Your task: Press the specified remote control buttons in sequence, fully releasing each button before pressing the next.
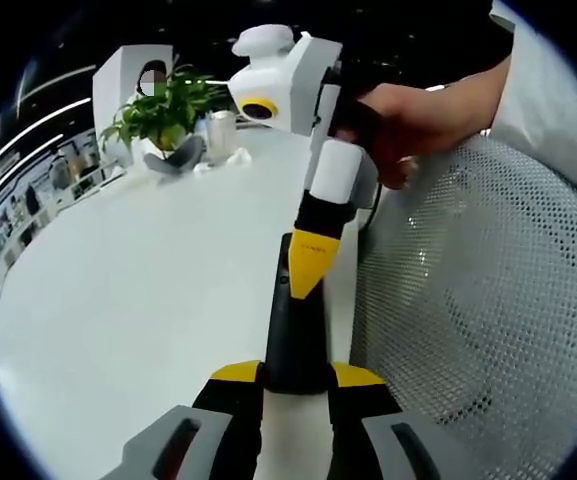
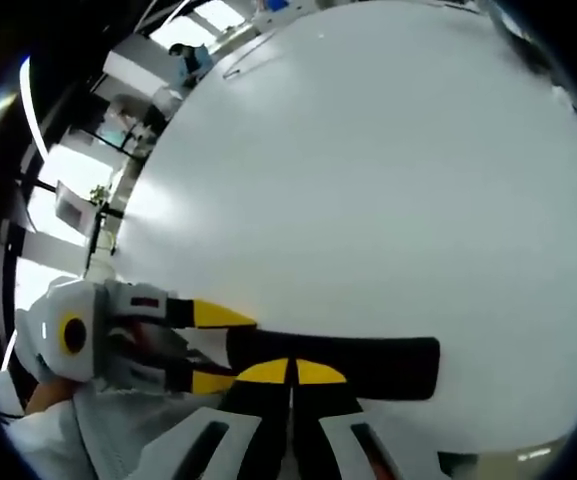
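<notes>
A black remote control (image 1: 294, 330) lies lengthwise over the white table (image 1: 128, 290). My left gripper (image 1: 296, 376) is shut on its near end, one yellow-tipped jaw on each side. My right gripper (image 1: 311, 268), held by a person's hand (image 1: 413, 115), comes down from the top right with its yellow tips together and touching the remote's top face. In the right gripper view the remote (image 2: 368, 365) runs crosswise. There my right gripper (image 2: 293, 372) is shut with its tips resting on the remote, while the left gripper (image 2: 213, 347) clamps the remote's left end.
At the table's far end stand a potted green plant (image 1: 163, 110), a clear jar (image 1: 221, 132) and a grey object (image 1: 178, 157). A white mesh chair back (image 1: 488, 300) stands close on the right of the table's edge.
</notes>
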Demonstrator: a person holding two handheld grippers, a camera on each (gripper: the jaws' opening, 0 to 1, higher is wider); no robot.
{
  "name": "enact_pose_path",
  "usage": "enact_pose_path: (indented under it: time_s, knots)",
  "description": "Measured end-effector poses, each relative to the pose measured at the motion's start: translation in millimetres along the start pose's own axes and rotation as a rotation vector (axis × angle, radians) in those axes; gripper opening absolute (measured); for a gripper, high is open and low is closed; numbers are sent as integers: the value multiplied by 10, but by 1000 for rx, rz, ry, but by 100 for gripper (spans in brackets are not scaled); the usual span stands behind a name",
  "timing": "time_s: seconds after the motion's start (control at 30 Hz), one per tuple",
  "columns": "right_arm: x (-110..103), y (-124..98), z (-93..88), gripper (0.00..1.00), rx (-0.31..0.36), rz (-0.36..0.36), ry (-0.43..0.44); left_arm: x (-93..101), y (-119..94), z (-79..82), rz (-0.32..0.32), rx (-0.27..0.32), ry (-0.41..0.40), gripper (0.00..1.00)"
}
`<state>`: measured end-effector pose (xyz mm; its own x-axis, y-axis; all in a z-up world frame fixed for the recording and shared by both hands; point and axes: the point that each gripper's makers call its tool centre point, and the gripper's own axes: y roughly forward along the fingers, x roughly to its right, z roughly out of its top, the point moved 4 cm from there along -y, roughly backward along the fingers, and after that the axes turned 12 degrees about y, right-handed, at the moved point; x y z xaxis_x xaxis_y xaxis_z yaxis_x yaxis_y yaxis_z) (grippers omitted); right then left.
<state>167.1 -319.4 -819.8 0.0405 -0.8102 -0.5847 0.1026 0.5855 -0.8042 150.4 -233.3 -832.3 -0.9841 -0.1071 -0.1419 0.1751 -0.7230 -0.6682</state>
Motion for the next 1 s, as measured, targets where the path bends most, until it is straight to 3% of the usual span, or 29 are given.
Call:
enact_pose_path:
  time_s: [0.73,0.87,1.0]
  knots:
    - [15,-22,5,0,4,-13,11,-1,-3,4,-3,-2,-2,24]
    - [-1,-11,9,0,-5,-20,-38,1,-1,3,-2,3,-1,24]
    - [25,-17,16,0,-4,-5,3,2,0,7,-4,1,-1,24]
